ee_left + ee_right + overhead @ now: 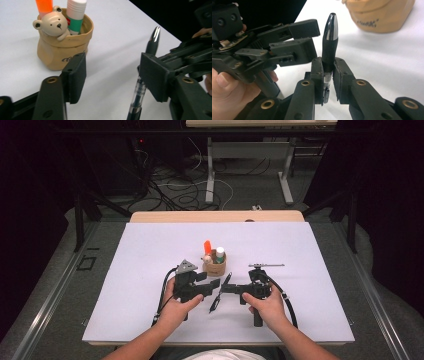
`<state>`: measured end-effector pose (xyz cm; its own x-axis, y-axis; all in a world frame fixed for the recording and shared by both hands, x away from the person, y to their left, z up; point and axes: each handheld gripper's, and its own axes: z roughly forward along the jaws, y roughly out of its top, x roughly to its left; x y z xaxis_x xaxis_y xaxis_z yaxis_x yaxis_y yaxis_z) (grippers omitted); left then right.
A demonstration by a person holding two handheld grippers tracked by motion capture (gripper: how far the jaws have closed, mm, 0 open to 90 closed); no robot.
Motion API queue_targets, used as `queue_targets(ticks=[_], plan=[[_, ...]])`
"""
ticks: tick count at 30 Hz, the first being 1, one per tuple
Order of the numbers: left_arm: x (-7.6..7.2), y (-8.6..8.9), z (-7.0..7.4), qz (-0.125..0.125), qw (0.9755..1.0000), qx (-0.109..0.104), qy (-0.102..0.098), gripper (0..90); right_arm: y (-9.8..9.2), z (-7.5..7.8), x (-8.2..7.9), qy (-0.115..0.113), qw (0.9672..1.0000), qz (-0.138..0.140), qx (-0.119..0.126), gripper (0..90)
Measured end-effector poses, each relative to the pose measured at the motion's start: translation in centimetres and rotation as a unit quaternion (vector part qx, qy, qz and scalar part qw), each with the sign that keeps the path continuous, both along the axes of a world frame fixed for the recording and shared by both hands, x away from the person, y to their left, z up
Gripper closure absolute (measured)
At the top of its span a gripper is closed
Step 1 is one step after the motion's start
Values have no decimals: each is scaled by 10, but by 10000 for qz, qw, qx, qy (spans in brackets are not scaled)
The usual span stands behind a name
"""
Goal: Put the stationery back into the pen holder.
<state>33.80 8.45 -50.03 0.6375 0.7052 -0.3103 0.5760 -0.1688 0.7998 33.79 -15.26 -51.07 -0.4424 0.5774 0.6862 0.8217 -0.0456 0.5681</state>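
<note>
The right gripper (328,80) clamped a black pen (329,47) between its 2 jaws, gripping the barrel just below the chrome-tipped cap. In the high view the pen (220,293) lay slanted between the 2 hands, near the middle of the white table (310,270). The left gripper (112,75) stood with its jaws parted and nothing pressed between them; the pen ran just beside its right jaw. A tan pouch-shaped pen holder (63,42) bearing a small bear figure (52,23) stood just beyond the grippers, holding 1 orange marker (44,5) and 1 glue stick (75,15). A thin metal tool (266,265) lay to the right of the holder.
</note>
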Motion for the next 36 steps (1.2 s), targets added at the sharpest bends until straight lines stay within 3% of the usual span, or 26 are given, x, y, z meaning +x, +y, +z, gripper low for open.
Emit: queue_targets(ticks=[5, 10, 11, 15, 17, 18, 22, 24, 28, 31, 36], plan=[[4, 3, -2, 118, 9998, 132, -67, 307, -2, 5, -1, -251, 9996, -112, -110, 795], [9, 5, -6, 181, 9994, 290, 43, 234, -4, 10, 0, -502, 9980, -201, -318, 794], [9, 5, -6, 183, 9994, 306, 41, 230, -4, 11, 0, -440, 9984, -205, -303, 794], [13, 8, -7, 186, 9991, 376, 17, 187, -8, 14, 2, -549, 9977, -254, -317, 794], [16, 10, -6, 150, 9982, 555, -196, 165, -9, 17, 2, -598, 9973, -262, -325, 794], [16, 11, -6, 200, 9982, 541, -177, 166, -9, 19, 3, -637, 9971, -240, -338, 794], [21, 22, -3, 253, 9937, 936, -554, 166, -8, 22, 3, -768, 9955, -251, -489, 794], [25, 28, -2, 387, 9928, 932, -653, 166, -7, 24, 3, -849, 9946, -228, -556, 794], [32, 44, 0, 602, 9921, 883, -664, 178, -7, 29, 4, -1015, 9925, -235, -637, 794], [37, 56, 2, 738, 9926, 807, -531, 170, -6, 35, 4, -1129, 9908, -265, -704, 794], [43, 75, 4, 963, 9908, 798, -509, 131, -7, 45, 9, -1365, 9868, -313, -816, 794]])
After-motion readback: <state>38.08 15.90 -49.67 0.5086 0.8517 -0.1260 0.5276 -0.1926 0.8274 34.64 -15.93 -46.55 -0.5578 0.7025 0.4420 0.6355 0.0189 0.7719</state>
